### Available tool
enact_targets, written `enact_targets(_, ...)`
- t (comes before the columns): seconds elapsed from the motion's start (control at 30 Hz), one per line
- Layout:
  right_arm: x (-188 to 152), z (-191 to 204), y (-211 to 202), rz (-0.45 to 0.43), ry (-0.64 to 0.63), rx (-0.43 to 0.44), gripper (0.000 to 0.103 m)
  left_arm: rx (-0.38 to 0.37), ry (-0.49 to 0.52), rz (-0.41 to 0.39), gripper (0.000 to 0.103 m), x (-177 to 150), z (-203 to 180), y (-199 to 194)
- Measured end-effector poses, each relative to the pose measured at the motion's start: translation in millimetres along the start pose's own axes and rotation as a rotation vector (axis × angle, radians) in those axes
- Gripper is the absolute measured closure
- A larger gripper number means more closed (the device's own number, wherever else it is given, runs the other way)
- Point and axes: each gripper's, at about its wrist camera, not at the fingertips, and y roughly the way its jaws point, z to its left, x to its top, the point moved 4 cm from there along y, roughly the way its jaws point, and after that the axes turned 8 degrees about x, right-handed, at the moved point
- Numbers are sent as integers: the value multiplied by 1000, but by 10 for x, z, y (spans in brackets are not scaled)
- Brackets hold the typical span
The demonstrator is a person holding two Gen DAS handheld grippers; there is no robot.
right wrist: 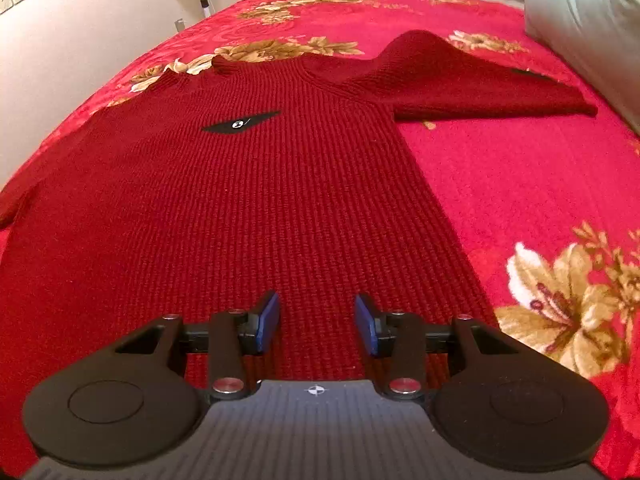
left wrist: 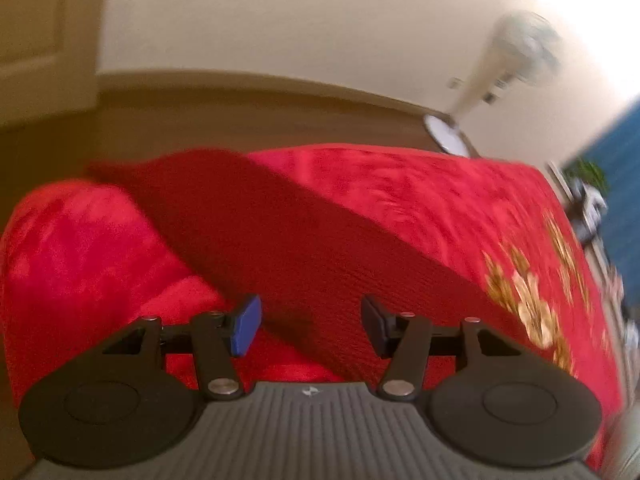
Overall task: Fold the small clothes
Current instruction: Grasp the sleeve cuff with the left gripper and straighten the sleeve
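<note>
Left wrist view: the left gripper (left wrist: 311,326) has its jaws apart with nothing between them, above a dark red ribbed knit sleeve (left wrist: 256,232) that runs diagonally ahead of the fingers.
Left edges: the bright red floral bedspread (left wrist: 400,200) ends at the bed's far edge, with brown floor (left wrist: 240,116) beyond.
Right wrist view: the right gripper (right wrist: 317,322) is parted and empty, over the hem of the dark red ribbed knit sweater (right wrist: 240,200) lying flat.
Right edges: the sweater's side edge passes just right of the fingers; bare bedspread lies beyond.
Far right: a grey-green pillow (right wrist: 584,32).
</note>
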Motion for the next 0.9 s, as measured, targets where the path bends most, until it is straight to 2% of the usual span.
enact_targets(0.1,5,5,6,7,-4,2,59,27,-79,27,42,11,140,53)
enact_targets(0.3,25,-32,19,12,-19,-4,59,34,-141,49,44,64,256,182)
enact_targets(0.4,44,-21,41,13,-29,-8,59,34,-173,57,52,82,343,226)
enact_targets(0.47,44,-12,44,13,-36,-12,59,44,-178,61,61,103,360,283)
enact_targets(0.8,31,17,52,9,-52,-21,59,62,-183,55,63,128,324,384)
enact_targets(0.87,32,23,55,9,-53,-23,58,68,-173,48,67,133,299,398)
enact_targets(0.9,32,25,55,9,-54,-23,58,74,-165,42,73,128,292,388)
